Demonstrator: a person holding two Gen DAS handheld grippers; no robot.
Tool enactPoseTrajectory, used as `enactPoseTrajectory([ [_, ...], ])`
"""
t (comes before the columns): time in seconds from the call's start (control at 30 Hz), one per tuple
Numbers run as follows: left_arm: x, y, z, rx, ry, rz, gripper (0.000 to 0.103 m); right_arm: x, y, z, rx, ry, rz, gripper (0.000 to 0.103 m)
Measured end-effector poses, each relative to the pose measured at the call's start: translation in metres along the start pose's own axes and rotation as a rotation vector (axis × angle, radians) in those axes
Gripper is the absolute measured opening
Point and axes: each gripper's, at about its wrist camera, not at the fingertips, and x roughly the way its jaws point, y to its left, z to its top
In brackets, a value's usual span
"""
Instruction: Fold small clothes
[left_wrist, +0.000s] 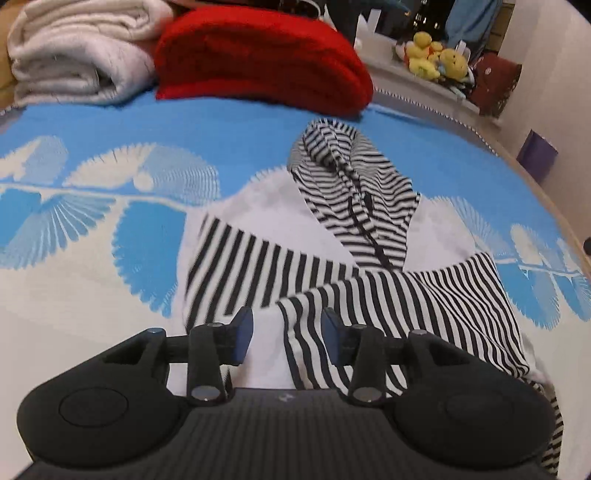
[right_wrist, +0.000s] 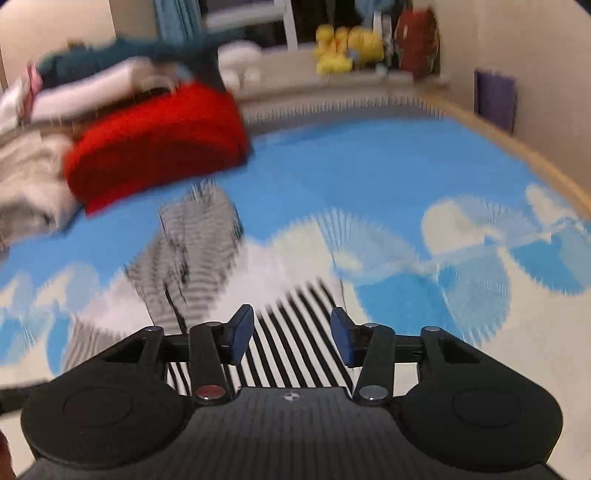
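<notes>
garment: one striped hooded top (left_wrist: 354, 251) lying on blue-and-white bedspread (left_wrist: 110, 206) | left tongs (left_wrist: 287, 334): spread, pinching nothing | right tongs (right_wrist: 292, 334): spread, pinching nothing, above striped cloth | behind: one red folded item (left_wrist: 258, 59), one white folded item (left_wrist: 74, 55)

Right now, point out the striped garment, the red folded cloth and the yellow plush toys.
striped garment (left_wrist: 354, 229), left wrist view, on its hood.
red folded cloth (left_wrist: 258, 59), left wrist view, on its top surface.
yellow plush toys (left_wrist: 437, 59), left wrist view, on the middle toy.
</notes>
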Motion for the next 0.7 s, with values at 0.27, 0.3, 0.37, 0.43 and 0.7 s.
enactPoseTrajectory([
  [0.27,-0.008,0.006,0.009,0.025,-0.020,0.008,0.042,0.025,-0.005,-0.021,0.050,0.043,0.082,0.045],
  [0.3,-0.008,0.007,0.010,0.031,-0.020,0.005,0.037,0.028,-0.002,-0.022,0.015,0.046,0.089,0.042],
  [0.37,-0.009,0.007,0.014,0.056,-0.021,0.000,0.022,0.034,0.002,-0.024,-0.056,0.049,0.078,0.027],
  [0.43,-0.010,0.007,0.020,0.081,-0.020,-0.015,0.005,0.040,-0.001,-0.027,-0.062,0.074,0.095,0.016],
  [0.7,0.027,0.007,0.101,0.084,-0.032,-0.066,0.005,0.060,-0.005,-0.042,-0.053,0.163,0.088,0.013],
])
